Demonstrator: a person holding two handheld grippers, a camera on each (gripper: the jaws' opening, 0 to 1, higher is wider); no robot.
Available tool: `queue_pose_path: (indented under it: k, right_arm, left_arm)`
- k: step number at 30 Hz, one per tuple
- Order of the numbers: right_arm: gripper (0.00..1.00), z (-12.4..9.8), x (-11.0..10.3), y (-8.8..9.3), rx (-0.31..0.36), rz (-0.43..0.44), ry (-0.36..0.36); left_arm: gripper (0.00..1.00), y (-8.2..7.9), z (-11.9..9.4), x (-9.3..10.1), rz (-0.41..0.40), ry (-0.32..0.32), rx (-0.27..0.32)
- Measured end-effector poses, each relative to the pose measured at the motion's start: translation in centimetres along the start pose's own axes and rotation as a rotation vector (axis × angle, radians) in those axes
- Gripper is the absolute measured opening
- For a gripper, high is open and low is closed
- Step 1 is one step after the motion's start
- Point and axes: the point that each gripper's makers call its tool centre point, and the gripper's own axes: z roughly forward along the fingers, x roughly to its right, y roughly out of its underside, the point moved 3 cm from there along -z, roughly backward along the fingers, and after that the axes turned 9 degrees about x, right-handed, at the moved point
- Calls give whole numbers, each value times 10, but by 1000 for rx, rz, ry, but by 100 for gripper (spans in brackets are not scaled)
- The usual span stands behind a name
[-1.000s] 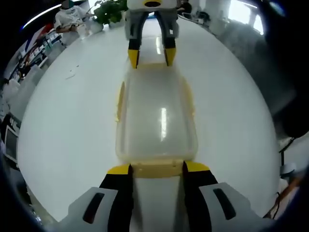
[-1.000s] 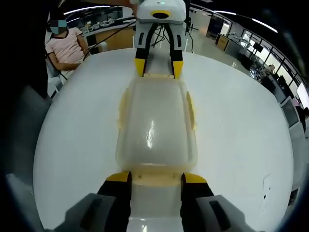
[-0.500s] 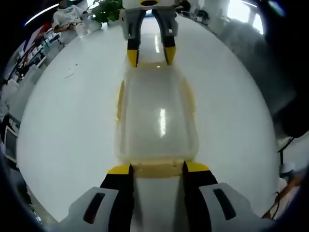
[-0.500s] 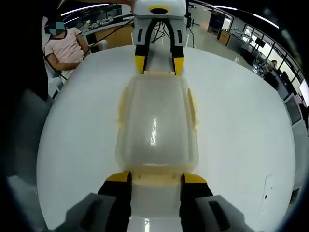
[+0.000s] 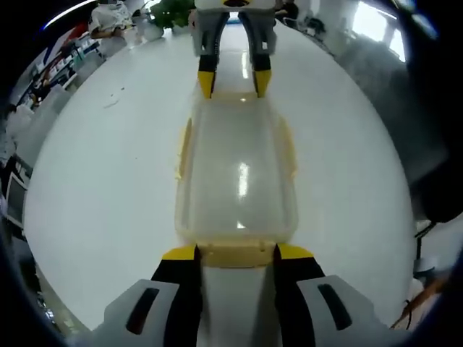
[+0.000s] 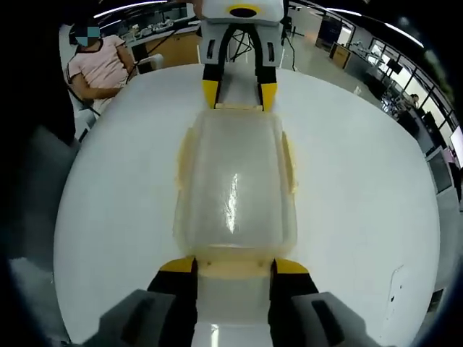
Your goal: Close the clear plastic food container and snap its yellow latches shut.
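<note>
Container, mid-frame on the white table, looks light, slick and flexible, best worked at its end latches, which left gripper and right gripper straddle, jaws parted.

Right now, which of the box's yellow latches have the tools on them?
The two end latches: one sits between the left tool's jaws, the opposite one between the right tool's. The long-side latches stand untouched.

Lidded clear container, yellow latches
</note>
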Motion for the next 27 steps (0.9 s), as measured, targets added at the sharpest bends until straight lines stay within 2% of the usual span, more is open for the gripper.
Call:
queue_pose_path:
  k: [5,18,27]
  right_arm:
    - [36,-19,5,-5,17,8,2]
    - [36,-73,5,-21,38,-3,13]
    - [36,-77,5,-20,50,-1,21]
  left_arm:
    - [35,-14,-13,-4,-31,-18,16]
    - [35,-57,-49,-3,-20,-51,0]
    - [35,-63,-51,-1,-4,-66,5]
